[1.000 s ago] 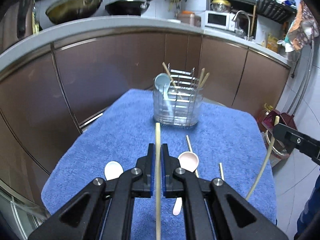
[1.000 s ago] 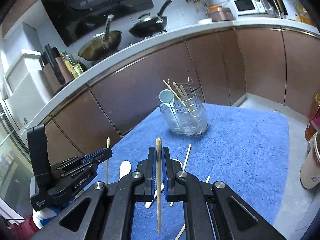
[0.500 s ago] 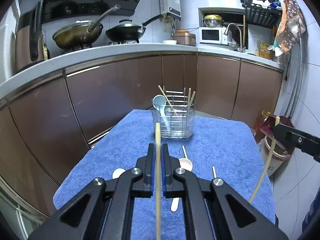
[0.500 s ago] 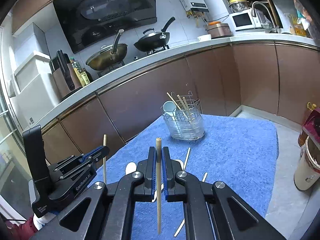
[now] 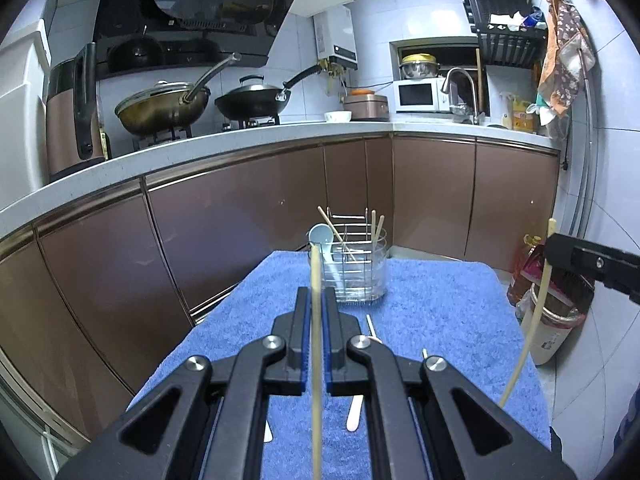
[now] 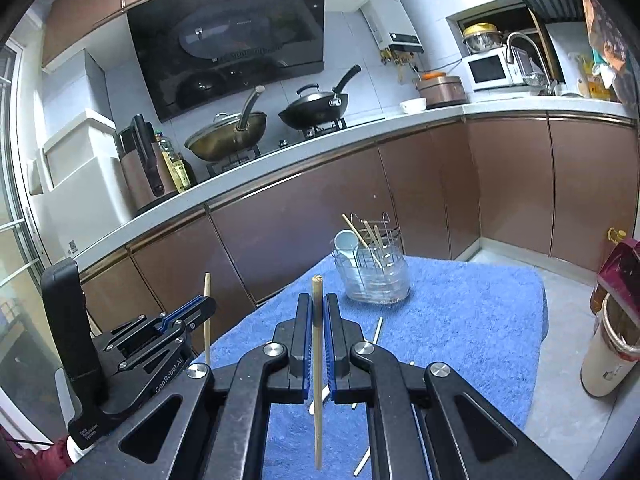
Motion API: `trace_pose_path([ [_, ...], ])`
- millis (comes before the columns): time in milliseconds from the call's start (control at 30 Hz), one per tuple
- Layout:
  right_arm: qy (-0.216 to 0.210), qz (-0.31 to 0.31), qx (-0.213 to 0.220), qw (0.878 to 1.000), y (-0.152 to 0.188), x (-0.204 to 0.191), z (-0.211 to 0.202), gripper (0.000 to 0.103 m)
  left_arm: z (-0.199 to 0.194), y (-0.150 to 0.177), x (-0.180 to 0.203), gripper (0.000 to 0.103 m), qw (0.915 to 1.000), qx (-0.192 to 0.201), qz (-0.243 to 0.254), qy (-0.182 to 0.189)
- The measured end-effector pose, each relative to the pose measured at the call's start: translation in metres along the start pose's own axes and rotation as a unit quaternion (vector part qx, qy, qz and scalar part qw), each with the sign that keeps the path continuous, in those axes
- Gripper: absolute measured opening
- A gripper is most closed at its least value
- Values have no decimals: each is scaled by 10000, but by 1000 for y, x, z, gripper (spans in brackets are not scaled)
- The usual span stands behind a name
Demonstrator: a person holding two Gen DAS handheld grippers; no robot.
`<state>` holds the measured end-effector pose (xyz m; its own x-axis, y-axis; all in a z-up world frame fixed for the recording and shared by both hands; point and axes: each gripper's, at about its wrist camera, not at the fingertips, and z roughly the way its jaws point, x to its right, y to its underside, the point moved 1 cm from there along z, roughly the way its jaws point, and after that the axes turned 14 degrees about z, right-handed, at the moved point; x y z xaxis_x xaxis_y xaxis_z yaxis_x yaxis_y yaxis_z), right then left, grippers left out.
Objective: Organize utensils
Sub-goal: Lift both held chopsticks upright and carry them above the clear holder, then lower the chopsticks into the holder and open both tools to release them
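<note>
Wooden chopstick [image 5: 316,344] stands upright, pinched inside left tool [image 5: 316,304].

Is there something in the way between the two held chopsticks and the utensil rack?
Nothing visible blocks the way. Both tongs, left and right, hold a chopstick above the towel. The rack stands ahead; loose utensils lie flat below the path.

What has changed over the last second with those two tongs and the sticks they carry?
Both tongs have lifted and drawn back from the utensil holder, which looks smaller and farther now. The left tongs stay shut on one chopstick, the right tongs on another chopstick. Nothing was picked up or released; the spoons and sticks on the blue towel lie as before.
</note>
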<state>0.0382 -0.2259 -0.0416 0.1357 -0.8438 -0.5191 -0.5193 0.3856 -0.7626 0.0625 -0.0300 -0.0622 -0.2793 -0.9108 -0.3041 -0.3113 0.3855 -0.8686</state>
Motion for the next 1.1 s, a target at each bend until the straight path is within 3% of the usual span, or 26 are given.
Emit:
trace_pose_path([
  [233,-99,-97,204,9997,-14,-4,-3,6,1,-16,-31,5,9980,256,-537,216],
  [500,-385,-319,600,9969,-62,-15,19,6,23,-64,-82,5,9882,806,-1261,331],
  [767,-730,-547,975,9910,-116,-23,76,6,89,-114,-100,5,9745,1308,-1782,396],
  [867,-834,-579,1148,9882,-138,-22,99,6,118,-131,-104,5,9693,1519,-1919,243],
  [1100,-622,-913,1441,9834,-165,-13,170,6,196,-148,-104,5,9624,1701,-2101,-265],
])
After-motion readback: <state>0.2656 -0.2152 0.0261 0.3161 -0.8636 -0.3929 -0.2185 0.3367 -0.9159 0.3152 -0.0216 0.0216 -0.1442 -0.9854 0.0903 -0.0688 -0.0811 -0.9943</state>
